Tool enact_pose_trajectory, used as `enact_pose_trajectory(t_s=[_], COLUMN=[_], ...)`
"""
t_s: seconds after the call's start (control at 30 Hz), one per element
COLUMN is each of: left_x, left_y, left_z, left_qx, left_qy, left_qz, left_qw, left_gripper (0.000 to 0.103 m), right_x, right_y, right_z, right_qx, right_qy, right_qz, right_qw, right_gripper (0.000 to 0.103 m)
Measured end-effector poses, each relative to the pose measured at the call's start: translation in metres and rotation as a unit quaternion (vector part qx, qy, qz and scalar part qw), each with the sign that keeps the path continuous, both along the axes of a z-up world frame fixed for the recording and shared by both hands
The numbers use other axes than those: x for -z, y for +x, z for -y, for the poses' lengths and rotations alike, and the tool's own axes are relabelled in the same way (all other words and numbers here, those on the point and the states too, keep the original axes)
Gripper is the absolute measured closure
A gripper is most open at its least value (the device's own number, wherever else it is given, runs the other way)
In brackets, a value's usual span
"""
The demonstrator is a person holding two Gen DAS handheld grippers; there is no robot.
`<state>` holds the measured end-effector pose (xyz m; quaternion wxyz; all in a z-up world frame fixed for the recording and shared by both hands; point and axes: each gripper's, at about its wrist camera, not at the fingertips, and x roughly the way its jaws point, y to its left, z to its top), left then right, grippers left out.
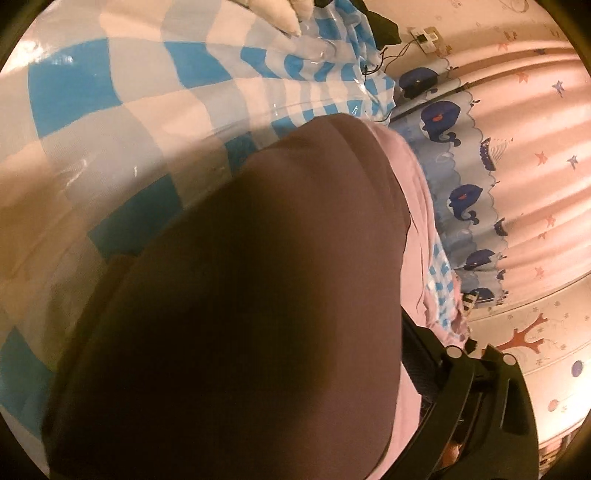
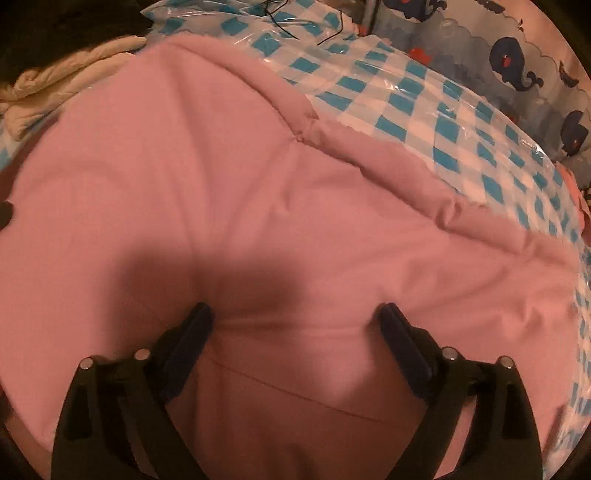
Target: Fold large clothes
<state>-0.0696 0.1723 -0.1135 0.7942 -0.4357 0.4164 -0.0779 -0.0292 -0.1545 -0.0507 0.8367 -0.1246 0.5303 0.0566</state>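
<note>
A large pink padded garment (image 2: 229, 177) lies spread over a table with a blue-and-white checked cloth (image 2: 424, 122) under clear plastic. My right gripper (image 2: 293, 312) points down at the garment. It is open, both fingertips rest on the fabric, and only a flat stretch of pink lies between them. In the left wrist view a thick, shadowed fold of the same garment (image 1: 258, 295) bulges right in front of the camera. It covers most of my left gripper (image 1: 295, 332). Only that gripper's right finger (image 1: 476, 384) shows, standing far out to the side.
A cream garment (image 2: 55, 88) and a dark item (image 2: 74, 22) lie at the table's far left. Thin black cables (image 2: 295, 22) run across the far end. A curtain with blue whales (image 1: 461, 199) hangs just past the table's edge (image 2: 546, 155).
</note>
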Motion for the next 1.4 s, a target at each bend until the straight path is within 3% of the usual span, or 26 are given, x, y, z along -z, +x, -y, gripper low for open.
enact_pose_trajectory(t_s=[0.1, 0.23, 0.33, 0.43, 0.53, 0.63, 0.77, 0.87, 0.97, 1.03, 1.1, 1.17, 1.27, 1.33, 1.4], left_x=[0.004, 0.004, 0.002, -0.006, -0.014, -0.021, -0.032, -0.038, -0.037, -0.036, -0.035, -0.034, -0.034, -0.036, -0.042], left_y=[-0.001, -0.001, -0.001, -0.004, -0.009, -0.014, -0.016, -0.02, -0.022, -0.022, -0.02, -0.018, -0.017, -0.019, -0.022], left_z=[-0.005, -0.005, -0.003, 0.0, 0.001, -0.001, 0.005, 0.006, 0.0, -0.002, -0.004, -0.004, -0.001, 0.001, 0.006], left_qx=[-0.003, -0.004, -0.002, 0.002, -0.008, -0.021, -0.022, -0.022, -0.023, -0.023, -0.021, -0.015, -0.015, -0.014, -0.012], left_qy=[-0.007, -0.003, 0.004, 0.028, 0.061, 0.092, 0.147, 0.175, 0.162, 0.152, 0.138, 0.126, 0.128, 0.134, 0.149], left_qz=[-0.005, 0.0, 0.004, 0.013, 0.02, 0.025, 0.028, 0.03, 0.029, 0.03, 0.032, 0.035, 0.037, 0.044, 0.059], left_qw=[1.0, 1.0, 1.0, 0.9995, 0.9979, 0.9952, 0.9886, 0.9839, 0.9862, 0.9876, 0.9897, 0.9913, 0.991, 0.9899, 0.987], left_gripper=[0.01, 0.01, 0.01, 0.01, 0.01, 0.01, 0.01, 0.01, 0.01, 0.01, 0.01, 0.01, 0.01, 0.01, 0.01], right_x=[-0.022, -0.061, -0.03, -0.005, -0.019, -0.045, -0.012, -0.025, -0.056, -0.052, -0.018, -0.002, -0.019, -0.033, -0.025], right_y=[-0.003, -0.049, -0.06, -0.057, -0.056, -0.072, -0.075, -0.071, -0.07, -0.061, -0.044, -0.044, -0.046, -0.061, -0.07], right_z=[0.006, 0.0, -0.003, 0.005, 0.004, 0.008, -0.002, -0.002, -0.001, -0.008, -0.016, -0.019, -0.016, -0.017, -0.018], right_qx=[0.016, -0.001, 0.003, 0.022, 0.033, 0.04, 0.032, 0.039, 0.047, 0.044, 0.036, 0.03, 0.041, 0.038, 0.029], right_qy=[0.029, 0.044, 0.03, 0.056, 0.065, 0.113, 0.082, 0.09, 0.098, 0.075, 0.038, 0.035, 0.041, 0.03, 0.011], right_qz=[0.0, 0.059, 0.021, 0.024, 0.012, 0.063, 0.049, 0.041, 0.095, 0.085, 0.027, 0.04, 0.032, 0.066, 0.063], right_qw=[0.999, 0.997, 0.999, 0.998, 0.997, 0.991, 0.995, 0.994, 0.989, 0.993, 0.998, 0.998, 0.998, 0.997, 0.998], right_gripper=[0.013, 0.013, 0.009, 0.006, 0.006, 0.006, 0.006, 0.006, 0.006, 0.006, 0.006, 0.005, 0.006, 0.006, 0.006])
